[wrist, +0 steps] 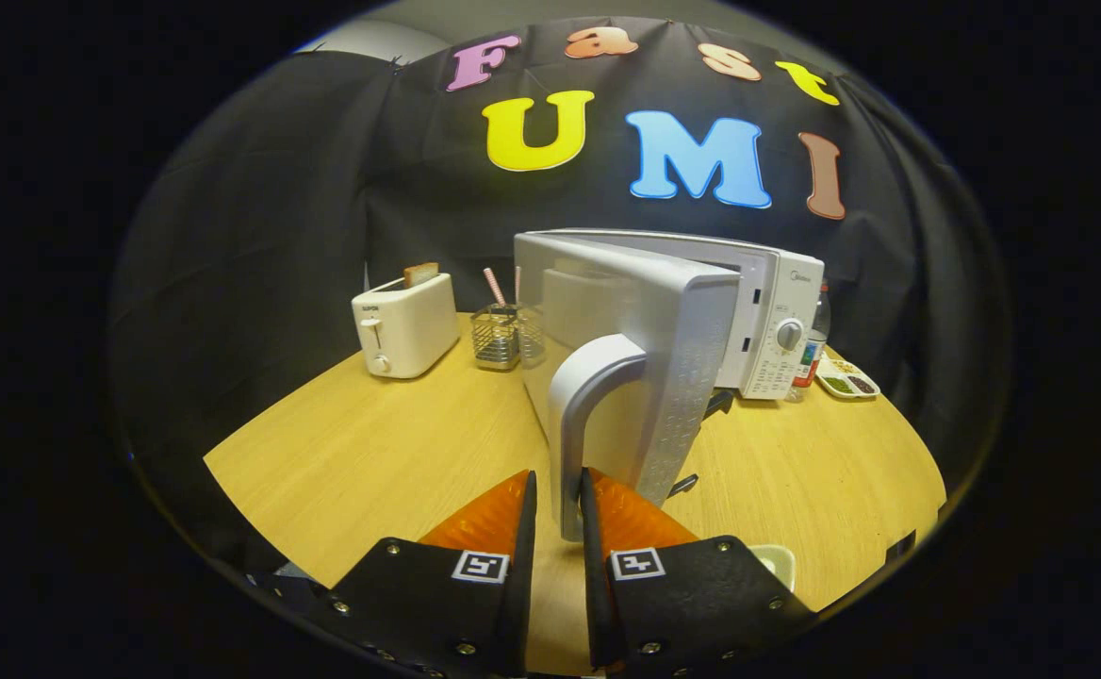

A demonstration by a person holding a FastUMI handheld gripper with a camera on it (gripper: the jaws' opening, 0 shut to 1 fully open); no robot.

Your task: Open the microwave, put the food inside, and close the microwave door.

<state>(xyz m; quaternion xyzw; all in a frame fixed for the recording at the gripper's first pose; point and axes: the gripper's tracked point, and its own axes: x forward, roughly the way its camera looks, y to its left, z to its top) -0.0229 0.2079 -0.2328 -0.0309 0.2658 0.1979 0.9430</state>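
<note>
The gripper (558, 500) stands nearly closed, its two fingers set on either side of the lower end of the door handle (588, 415); whether both press on it cannot be told. The microwave (767, 311) sits at the far side of the table (371, 462), at about 1 o'clock from the fingers. Its door (645, 349) is swung well out toward the gripper, the free edge nearest, the hinge side away at 11 o'clock. The cavity behind the door is hidden.

At 10 o'clock, well apart from the door, stands a toaster (406, 325) with a slice of bread (420, 273) in its slot. Between toaster and door is a wire basket (496, 337) holding straws. A wide bare stretch of table lies at 9 to 10 o'clock. At 2 o'clock, just beside the microwave's control side, are a bottle (814, 339) and a divided tray (847, 379). A pale rim of a dish (777, 561) shows close at 3 o'clock of the fingers.
</note>
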